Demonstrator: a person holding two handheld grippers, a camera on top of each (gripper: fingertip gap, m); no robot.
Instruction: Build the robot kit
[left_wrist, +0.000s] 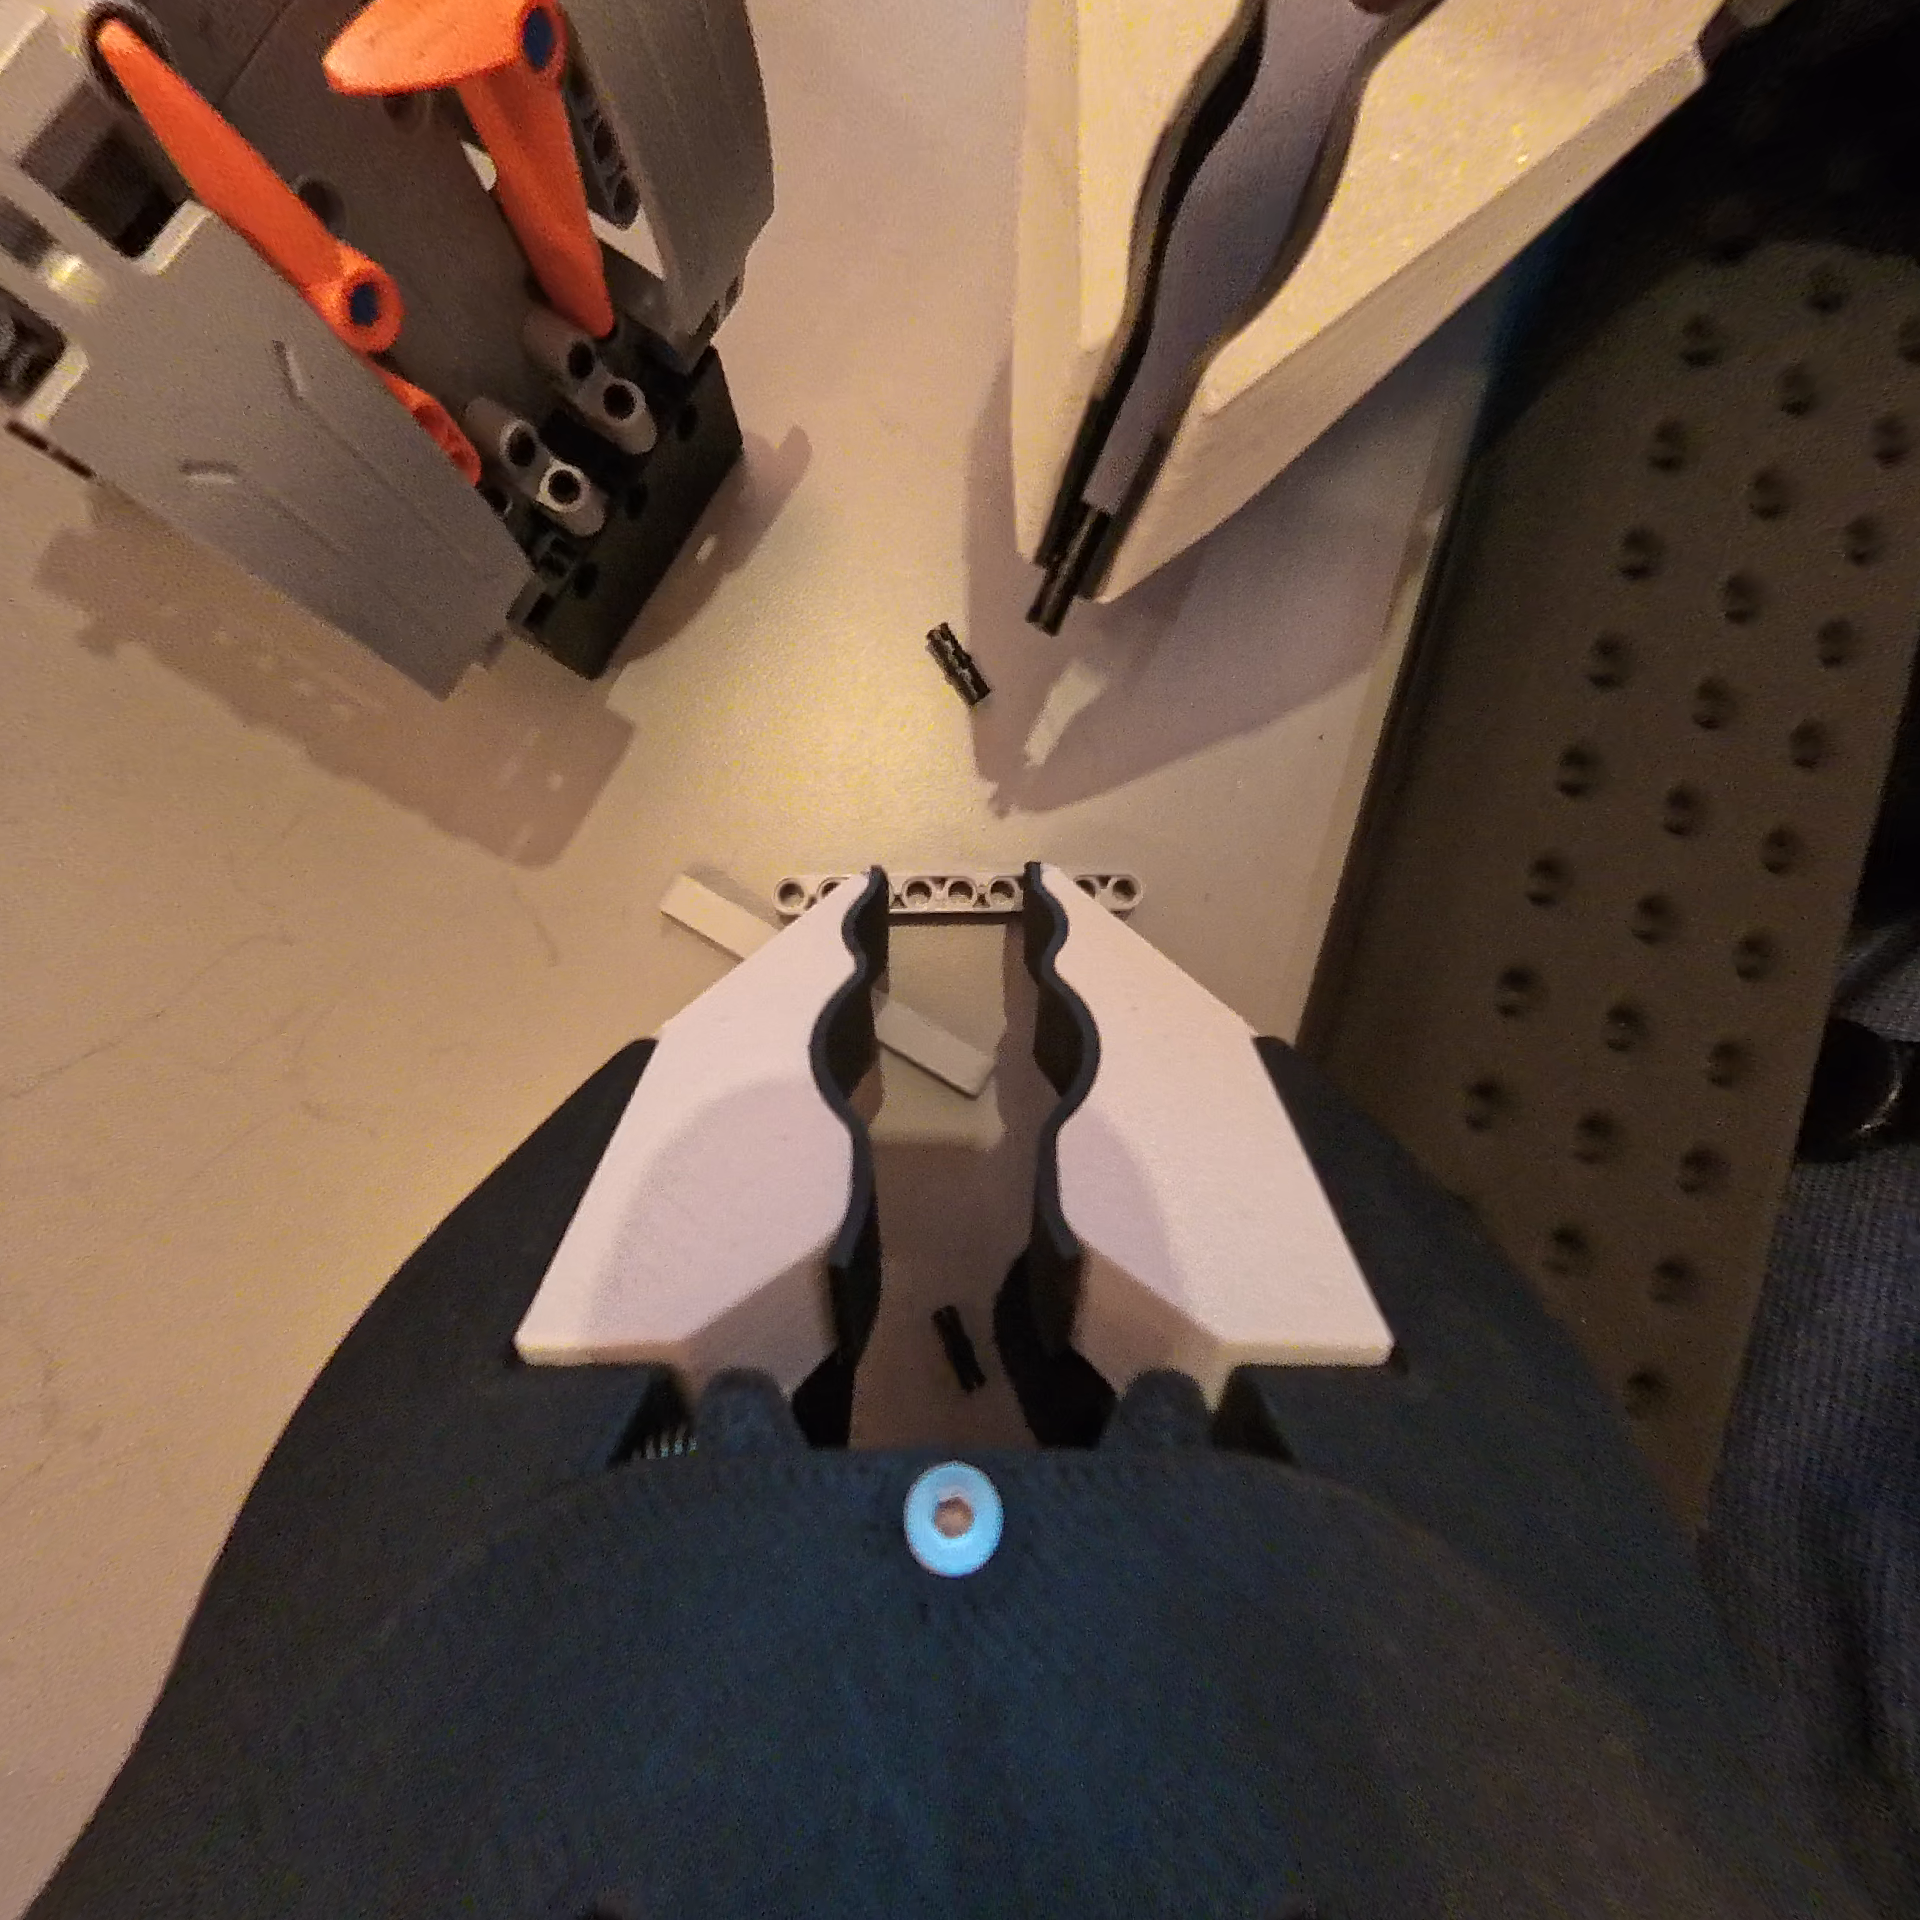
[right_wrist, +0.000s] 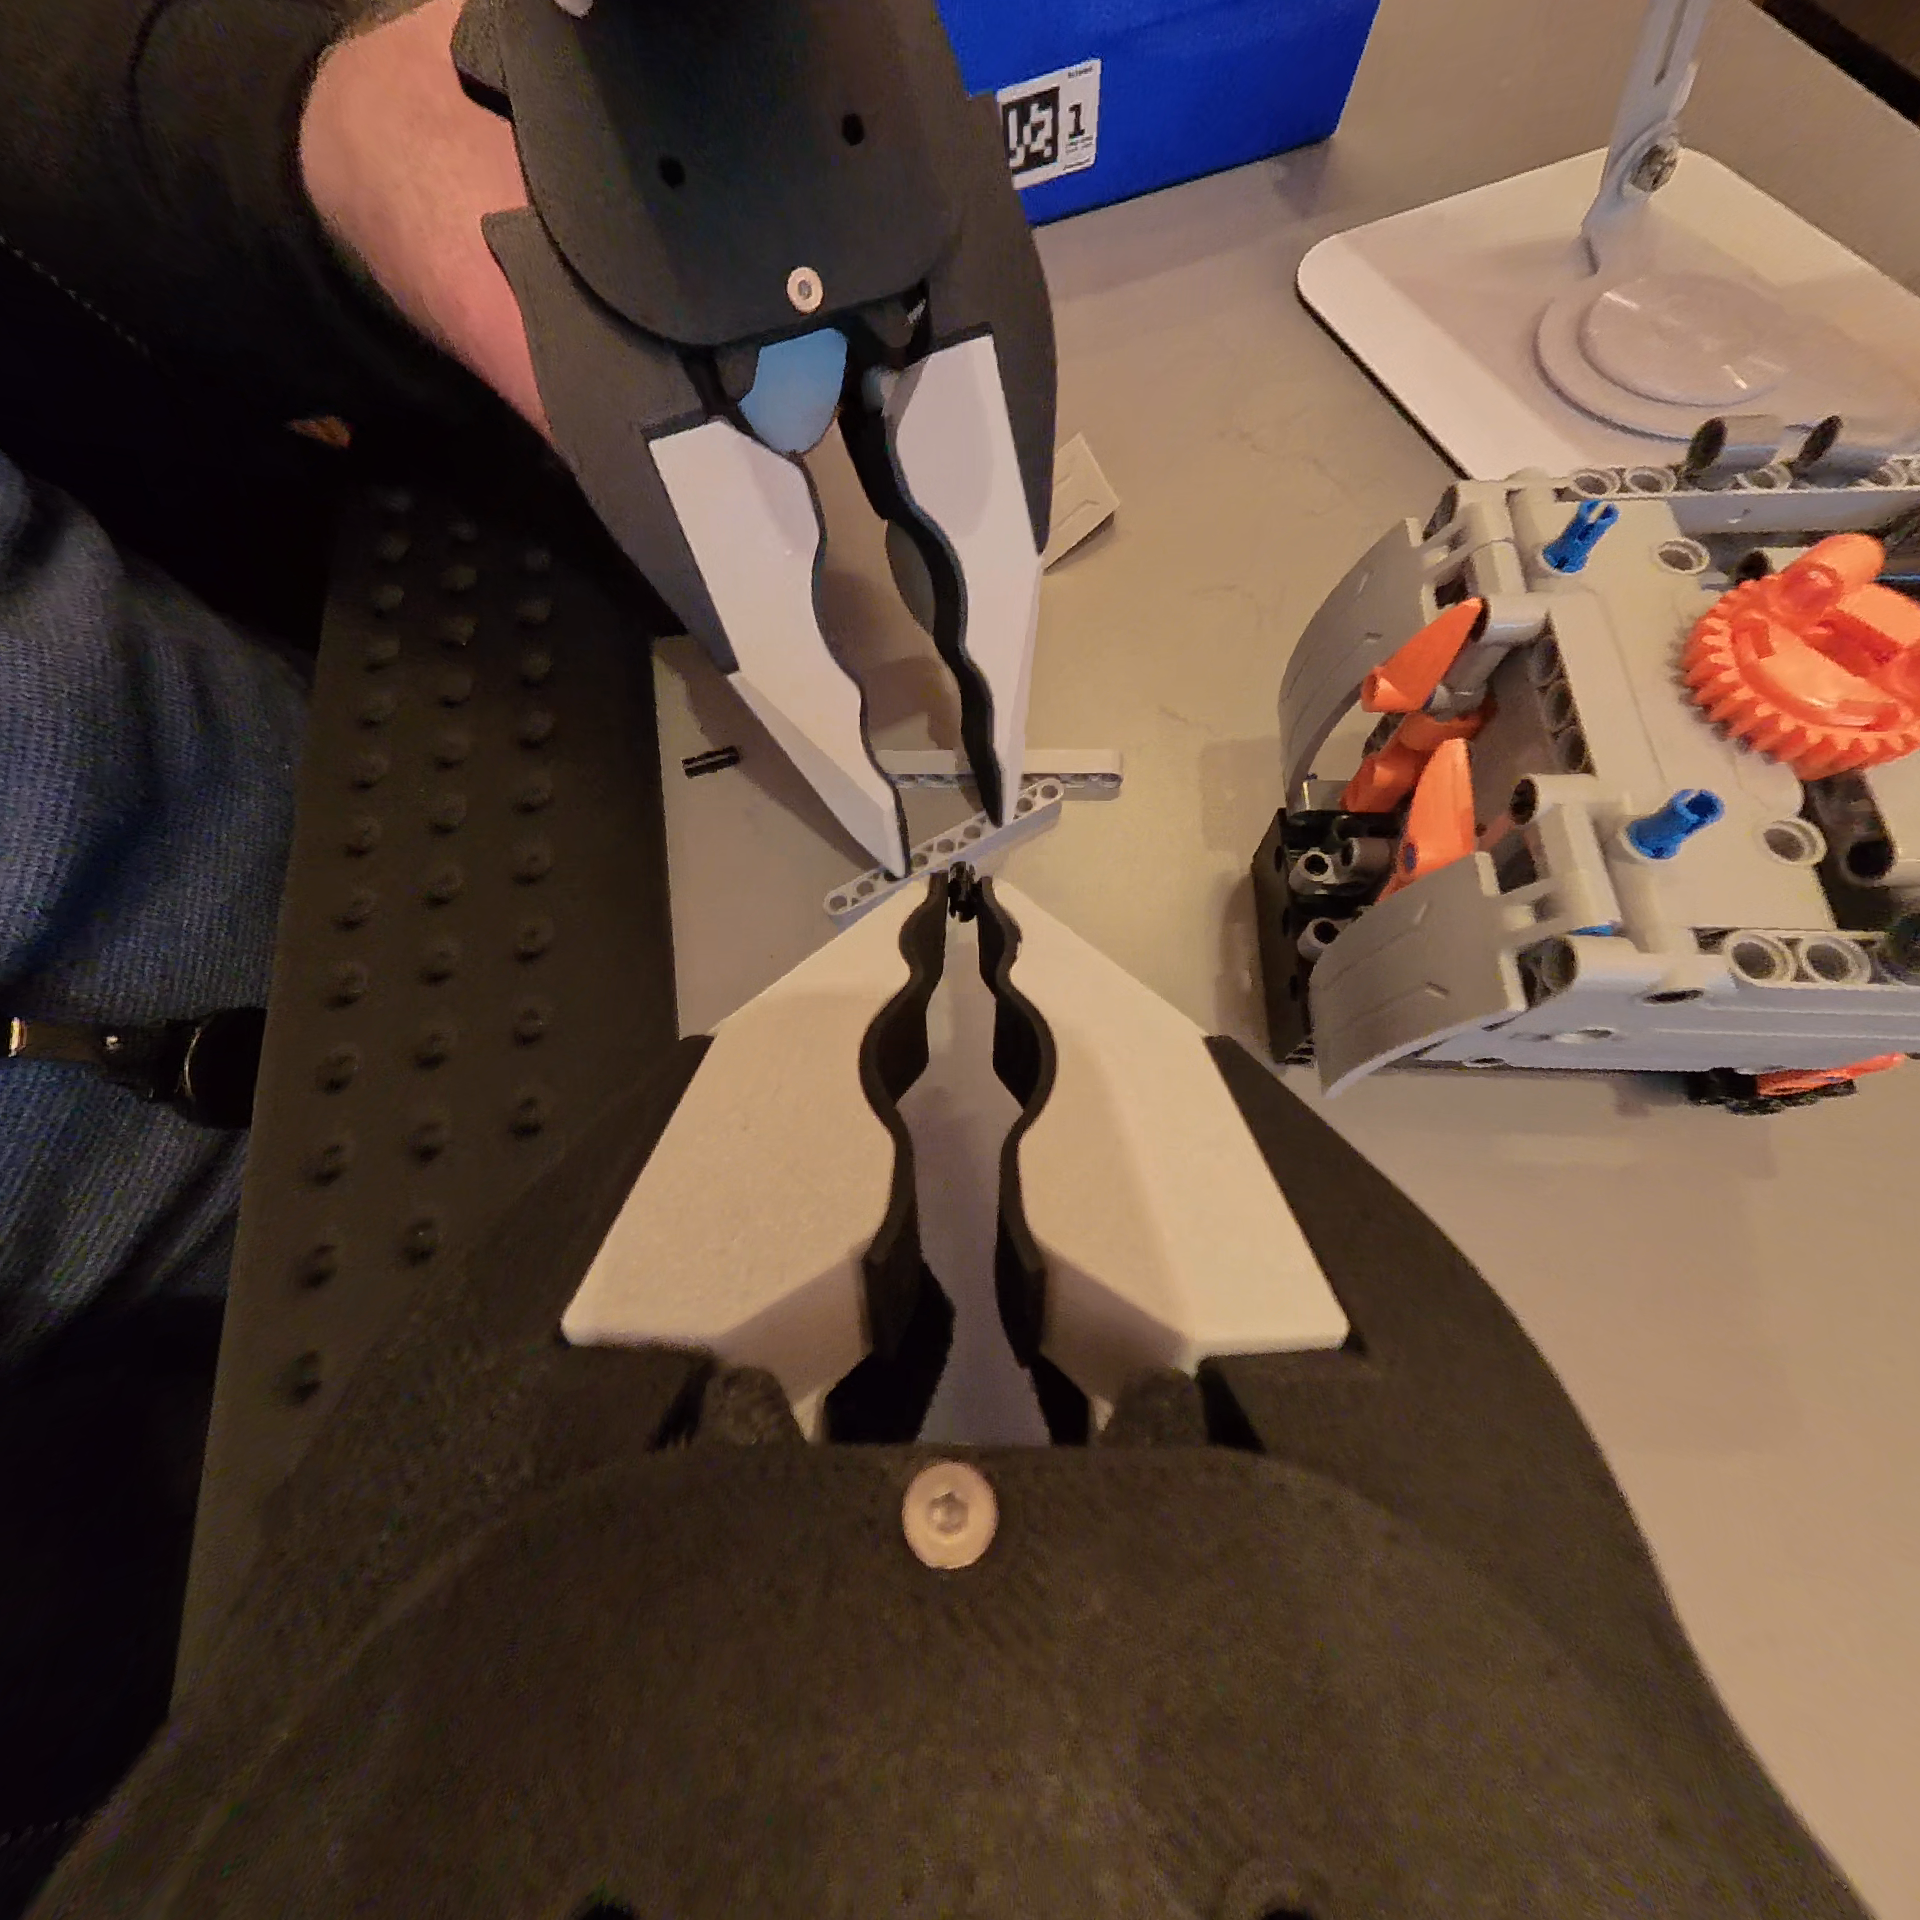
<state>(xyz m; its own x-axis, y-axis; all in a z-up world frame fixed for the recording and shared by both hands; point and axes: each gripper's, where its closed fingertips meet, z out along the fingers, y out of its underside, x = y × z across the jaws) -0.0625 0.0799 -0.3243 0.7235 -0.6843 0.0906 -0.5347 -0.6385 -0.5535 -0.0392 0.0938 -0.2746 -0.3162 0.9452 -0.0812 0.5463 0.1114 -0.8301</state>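
My left gripper (left_wrist: 956, 883) is open, with its two fingertips set down on a grey holed beam (left_wrist: 961, 890) that lies on the table and sticks out past both fingers. The right wrist view shows the same gripper (right_wrist: 948, 844) over that beam (right_wrist: 1029, 805). My right gripper (right_wrist: 964, 902) is shut on a small black pin (right_wrist: 963, 891), held right at the beam's edge. The left wrist view shows it too (left_wrist: 1055, 608). A second black pin (left_wrist: 958, 665) lies loose on the table between the grippers. A third pin (left_wrist: 961, 1345) lies under my left gripper.
A grey, black and orange brick model (right_wrist: 1558, 883) stands on the table; it is at the upper left in the left wrist view (left_wrist: 312, 416). A flat grey strip (left_wrist: 717, 914) lies under the beam. A blue box (right_wrist: 1195, 62), a white stand base (right_wrist: 1455, 312) and a black dotted mat (right_wrist: 436, 831) border the area. My right fingertips sit around 6 cm from my left ones. The white stand base (right_wrist: 1455, 312) sits 25 cm or so from the ends of my left fingers.
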